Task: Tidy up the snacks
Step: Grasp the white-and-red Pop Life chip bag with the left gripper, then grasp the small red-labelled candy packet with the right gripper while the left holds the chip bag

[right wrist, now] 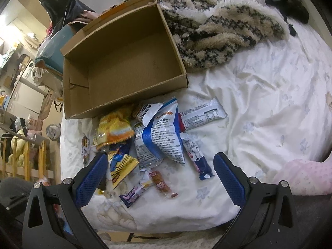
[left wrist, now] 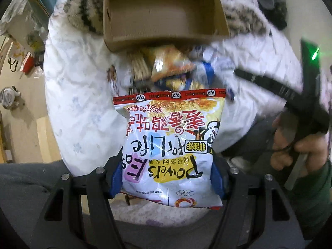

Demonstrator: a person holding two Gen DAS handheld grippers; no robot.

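Observation:
My left gripper (left wrist: 167,176) is shut on a white, red and yellow snack bag (left wrist: 170,141), with its blue pads pressing the bag's lower sides. The bag hangs above the bed. Beyond it lies a blurred heap of snack packets (left wrist: 172,68), and past that an empty brown cardboard box (left wrist: 164,14). In the right wrist view my right gripper (right wrist: 159,176) stands open above the heap. That heap holds an orange-yellow bag (right wrist: 114,128), a blue and white bag (right wrist: 164,137), a white wrapper (right wrist: 203,114) and several small sticks. The same box (right wrist: 124,66) sits behind them.
A white floral bedsheet (right wrist: 259,103) covers the bed. A furry beige and black blanket (right wrist: 217,35) lies right of the box, with a pink pillow (right wrist: 307,176) at the right edge. A hand holding the other gripper (left wrist: 298,143) shows at the left wrist view's right side. The floor and cluttered shelves lie left.

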